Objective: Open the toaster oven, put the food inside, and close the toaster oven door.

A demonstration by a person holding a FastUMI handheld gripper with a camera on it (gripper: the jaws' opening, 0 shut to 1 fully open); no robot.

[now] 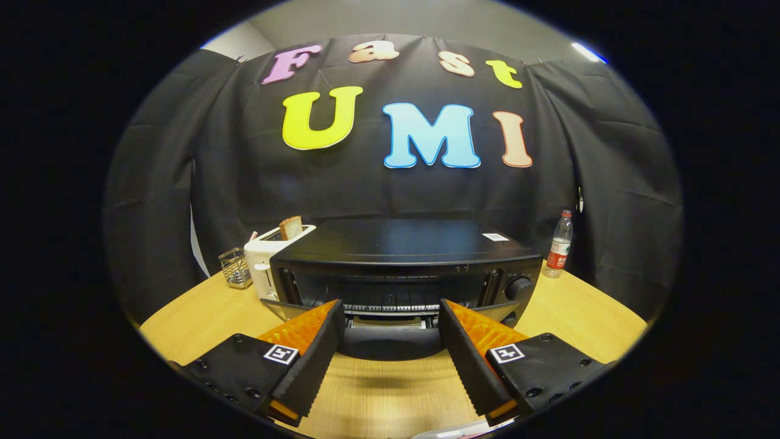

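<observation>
The hand-held gripper (390,317) hovers low over the pale wooden desk (585,317) with its two fingers spread well apart and nothing between the pads. Just ahead of the fingertips sits the black metal toaster oven (405,256), squarely facing the hand-held gripper. Its door (390,341) hangs tilted down toward the fingers, partly open, and the gap shows the wire rack (390,309) inside the cavity. The dark lower edge of the door lies between the two fingers, close to them; whether either finger touches it cannot be told. On the right of the oven's front, beyond the right finger, is a round black control knob (518,286), and a small white sticker (495,236) rests on the flat top toward its right rear corner.

Beyond the left finger and touching or just beside the oven's left side stands a white pop-up toaster (263,259) with a brown slice of toasted bread (291,227) standing upright in its slot. Further left of it, near the desk's edge, is a small wire-mesh metal holder (234,267). Well beyond the right finger, apart from the oven, a clear plastic water bottle with a red label (559,245) stands upright on the desk.
</observation>
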